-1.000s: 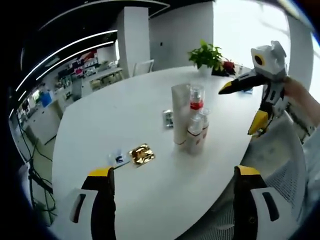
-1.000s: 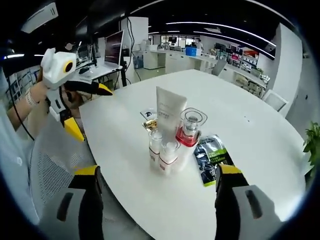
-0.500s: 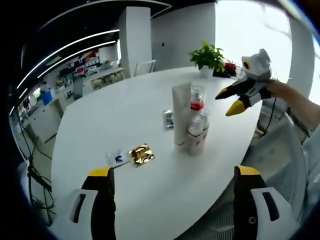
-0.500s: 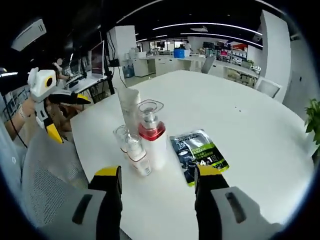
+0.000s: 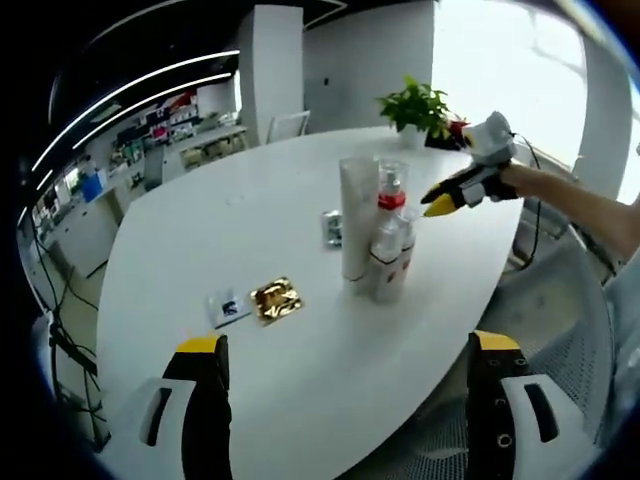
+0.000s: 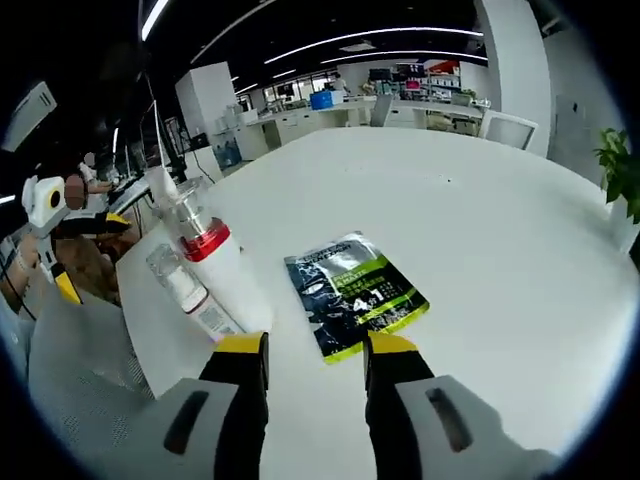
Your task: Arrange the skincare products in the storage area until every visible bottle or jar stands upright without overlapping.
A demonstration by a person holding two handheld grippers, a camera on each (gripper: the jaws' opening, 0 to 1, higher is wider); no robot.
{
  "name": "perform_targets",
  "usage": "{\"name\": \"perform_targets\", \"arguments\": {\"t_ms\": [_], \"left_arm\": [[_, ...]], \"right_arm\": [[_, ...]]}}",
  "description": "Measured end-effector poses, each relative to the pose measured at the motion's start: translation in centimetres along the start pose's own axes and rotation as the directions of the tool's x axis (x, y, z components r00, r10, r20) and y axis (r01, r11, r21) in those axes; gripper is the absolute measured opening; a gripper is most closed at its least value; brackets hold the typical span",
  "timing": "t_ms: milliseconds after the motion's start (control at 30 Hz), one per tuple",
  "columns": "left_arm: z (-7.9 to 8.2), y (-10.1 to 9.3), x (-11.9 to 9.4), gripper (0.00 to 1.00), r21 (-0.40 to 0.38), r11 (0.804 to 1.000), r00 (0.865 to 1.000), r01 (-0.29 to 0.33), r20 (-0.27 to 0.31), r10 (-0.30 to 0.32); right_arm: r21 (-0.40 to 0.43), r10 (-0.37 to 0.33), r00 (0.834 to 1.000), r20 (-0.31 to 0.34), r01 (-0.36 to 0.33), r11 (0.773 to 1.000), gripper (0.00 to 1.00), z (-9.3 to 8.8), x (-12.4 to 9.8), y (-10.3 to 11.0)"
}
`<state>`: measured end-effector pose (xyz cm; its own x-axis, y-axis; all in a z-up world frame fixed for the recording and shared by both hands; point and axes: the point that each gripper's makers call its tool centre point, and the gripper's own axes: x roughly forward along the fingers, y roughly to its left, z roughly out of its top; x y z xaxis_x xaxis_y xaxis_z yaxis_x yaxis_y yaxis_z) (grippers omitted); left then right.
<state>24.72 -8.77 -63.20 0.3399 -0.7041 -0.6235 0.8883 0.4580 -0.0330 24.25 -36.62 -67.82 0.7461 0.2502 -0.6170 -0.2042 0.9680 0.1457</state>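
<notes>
Standing together in a cluster on the white table are a tall white tube, a pump bottle with a red collar and small clear-capped bottles. My left gripper hangs open and wide at the table's near edge, well short of them. In the right gripper view the pump bottle and a small bottle lean at the left. My right gripper is open with a narrow gap and nothing in it. A dark green sachet lies flat just beyond its tips.
A gold sachet and a small white sachet lie flat left of the cluster, and a dark sachet lies behind it. A potted plant stands at the far edge. A mesh chair sits near the table's right edge.
My right gripper has come in low over the table beside the bottles toward the green sachet, and its jaws have narrowed. The left gripper has stayed open and hardly moved.
</notes>
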Motion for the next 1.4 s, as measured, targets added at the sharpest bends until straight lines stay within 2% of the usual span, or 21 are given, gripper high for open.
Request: {"name": "perform_targets", "arguments": {"t_ms": [233,400,667,933,1100,1167,1400], "left_arm": [[-0.3,-0.2,0.3,0.97,-0.014,1.0,1.0,0.007,-0.01,-0.008],[-0.4,0.0,0.3,0.97,-0.018,1.0,1.0,0.007,-0.018,-0.007],[-0.9,0.5,0.7,0.95,-0.042,0.999,0.999,0.012,-0.035,-0.013],[-1.0,0.9,1.4,0.93,-0.05,0.998,0.998,0.024,-0.048,-0.027],[-0.8,1.4,2.3,0.86,-0.052,0.997,0.997,0.053,-0.056,-0.056],[-0.5,2.1,2.8,0.8,-0.039,0.998,0.997,0.054,-0.061,-0.056],[2.0,4.8,5.7,0.61,-0.008,0.997,0.997,0.072,-0.026,-0.072]], "right_arm": [[0.033,-0.025,0.999,-0.027,0.026,0.999,0.35,-0.5,1.3,-2.6],[0.089,-0.033,0.999,-0.038,0.037,0.995,0.34,-0.9,2.7,-4.4],[0.147,-0.046,0.998,-0.048,0.053,0.988,0.33,-1.6,4.7,-5.6],[0.175,-0.068,0.996,-0.055,0.076,0.982,0.33,-1.8,5.3,-6.8],[0.187,-0.07,0.996,-0.048,0.078,0.979,0.32,-1.5,5.6,-7.3],[0.187,-0.068,0.997,-0.045,0.076,0.979,0.32,-1.5,5.7,-7.3],[0.194,-0.072,0.997,-0.023,0.075,0.978,0.33,-1.4,5.8,-7.4]]}}
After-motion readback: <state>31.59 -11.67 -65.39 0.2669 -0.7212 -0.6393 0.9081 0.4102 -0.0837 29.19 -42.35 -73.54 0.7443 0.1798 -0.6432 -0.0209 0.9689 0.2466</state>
